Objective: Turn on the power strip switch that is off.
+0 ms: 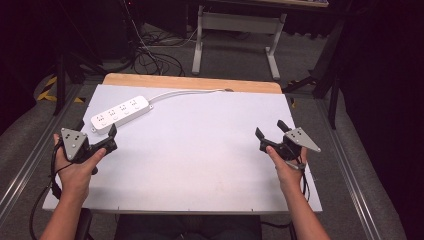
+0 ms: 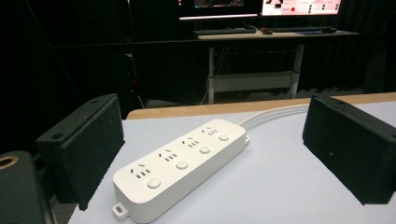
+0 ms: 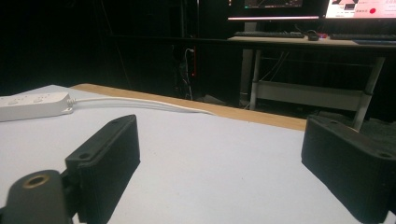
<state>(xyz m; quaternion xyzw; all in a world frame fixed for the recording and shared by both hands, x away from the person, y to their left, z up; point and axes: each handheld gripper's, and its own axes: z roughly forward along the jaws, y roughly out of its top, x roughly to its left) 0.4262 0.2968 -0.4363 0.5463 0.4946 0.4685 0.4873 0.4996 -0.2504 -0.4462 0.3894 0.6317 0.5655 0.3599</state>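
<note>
A white table [image 1: 200, 150] serves as the landmark; a strip of bare wood shows along its far edge. On its far-left part lies a white power strip [image 1: 121, 114] with four sockets and four round buttons, set at a slant. Its white cord [image 1: 185, 91] runs along the table's far edge toward the middle. Beyond the table stands a desk with a pale metal frame [image 1: 235, 30], carrying a keyboard [image 2: 224, 31] and lit monitors [image 2: 299, 7]. Dark cables [image 1: 150, 57] lie tangled on the grey floor between table and desk.
</note>
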